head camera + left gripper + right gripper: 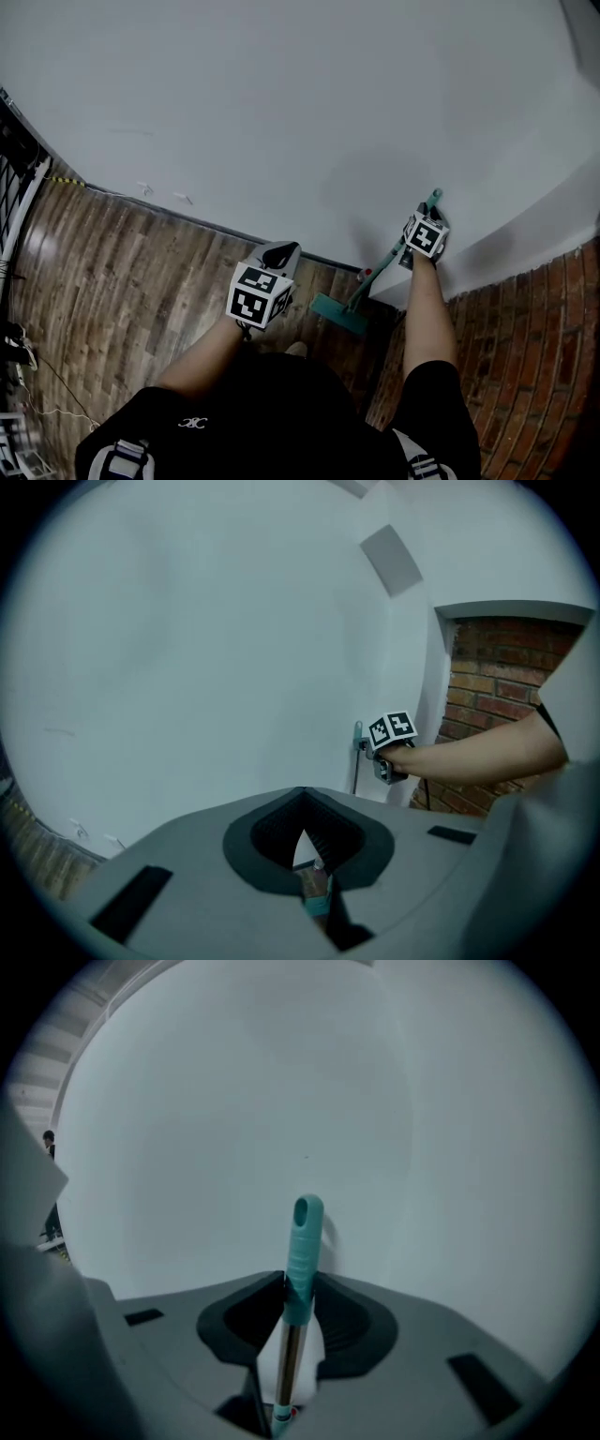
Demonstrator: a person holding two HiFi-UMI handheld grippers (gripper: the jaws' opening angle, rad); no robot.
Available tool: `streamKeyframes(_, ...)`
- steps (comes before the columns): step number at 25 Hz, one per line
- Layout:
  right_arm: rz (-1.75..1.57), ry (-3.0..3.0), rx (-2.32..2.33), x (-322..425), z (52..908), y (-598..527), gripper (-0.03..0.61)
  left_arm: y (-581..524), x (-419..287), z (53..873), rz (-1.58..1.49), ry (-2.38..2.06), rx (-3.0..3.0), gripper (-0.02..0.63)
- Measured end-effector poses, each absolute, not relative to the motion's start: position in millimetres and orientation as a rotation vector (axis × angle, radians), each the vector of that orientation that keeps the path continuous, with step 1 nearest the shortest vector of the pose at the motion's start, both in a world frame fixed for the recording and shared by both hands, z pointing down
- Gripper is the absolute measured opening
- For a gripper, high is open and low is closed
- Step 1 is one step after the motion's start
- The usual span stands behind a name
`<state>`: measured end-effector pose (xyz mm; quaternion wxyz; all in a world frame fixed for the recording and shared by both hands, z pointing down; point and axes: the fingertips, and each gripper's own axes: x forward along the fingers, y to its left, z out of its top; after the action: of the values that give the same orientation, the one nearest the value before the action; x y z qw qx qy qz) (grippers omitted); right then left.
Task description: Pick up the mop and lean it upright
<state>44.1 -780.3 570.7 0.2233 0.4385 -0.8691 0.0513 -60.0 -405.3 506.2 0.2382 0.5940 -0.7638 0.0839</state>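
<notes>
The mop stands tilted against the white wall: its teal head [339,314] rests on the wooden floor and its handle [398,246] slants up to the right. My right gripper [419,246] is shut on the handle near the top. In the right gripper view the teal grip [304,1241] sticks up from between the jaws of that gripper [298,1288], close to the wall. My left gripper [281,253] hovers left of the mop, jaws together and holding nothing. The left gripper view, past this gripper [302,832], shows the handle [357,761], the right gripper [386,763] and a bit of the teal head [317,899].
A white wall [281,103] fills the front, meeting the wooden floor [122,281] at a dark baseboard. A brick wall [525,337] lies right of the white corner. Cables and gear [14,347] sit at the far left. A grey wall plate [392,560] hangs high up.
</notes>
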Motion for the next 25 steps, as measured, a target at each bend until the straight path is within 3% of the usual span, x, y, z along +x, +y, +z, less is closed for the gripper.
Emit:
streamKeyframes(5,0.184,-2.368,1.191,40,578,-785,0.119,-405,-61,499,0.246,-2.113,1.638,-0.003)
streamKeyframes(6,0.2,-2.376,1.174,40,579,-783,0.238,-406,-62,494,0.243,-2.119,1.646,-0.005)
streamKeyframes(7,0.225,-2.401,1.17,41,577,-779,0.313,-408,-62,490,0.238,-2.125,1.655,-0.005)
streamKeyframes(10,0.264,-2.537,1.191,50,549,-761,0.313,-415,-62,478,0.217,-2.135,1.692,-0.005)
streamKeyframes(11,0.249,-2.58,1.2,54,534,-752,0.305,-418,-62,475,0.202,-2.131,1.703,-0.005)
streamKeyframes(12,0.215,-2.615,1.221,59,516,-742,0.218,-423,-60,472,0.184,-2.122,1.714,-0.005)
streamKeyframes(13,0.17,-2.642,1.249,65,499,-731,0.029,-427,-57,470,0.166,-2.111,1.727,-0.005)
streamKeyframes(19,0.079,-2.726,1.315,116,436,-658,0.014,-457,-27,460,0.132,-2.047,1.858,-0.005)
streamKeyframes(25,0.09,-2.688,1.274,167,443,-584,0.014,-485,5,454,0.091,-1.968,1.962,-0.005)
